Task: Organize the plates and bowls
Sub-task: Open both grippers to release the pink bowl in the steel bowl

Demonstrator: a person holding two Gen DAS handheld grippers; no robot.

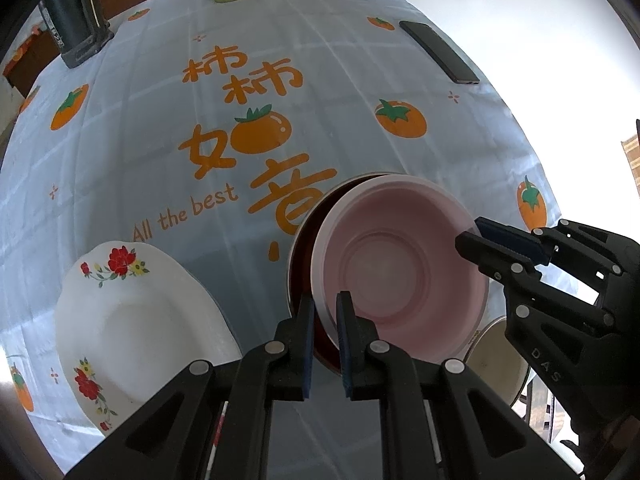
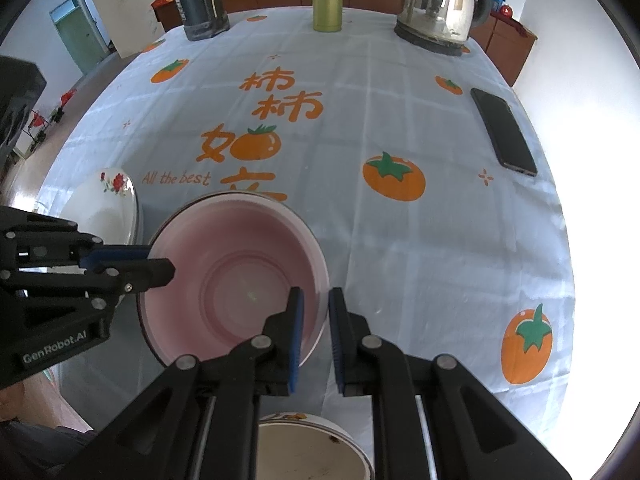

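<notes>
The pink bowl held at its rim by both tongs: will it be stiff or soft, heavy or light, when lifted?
The pink bowl looks thin-walled and matte, probably light plastic. Its stepped rings suggest a collapsible body, so it may flex. The left tongs and right tongs pinch only opposite rim edges, so it could slip or tilt.

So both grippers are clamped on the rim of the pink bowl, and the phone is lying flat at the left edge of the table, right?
Not quite: the phone lies at the table's right edge, as the right wrist view shows. Both grippers, left and right, do clamp the pink bowl rim.
</notes>
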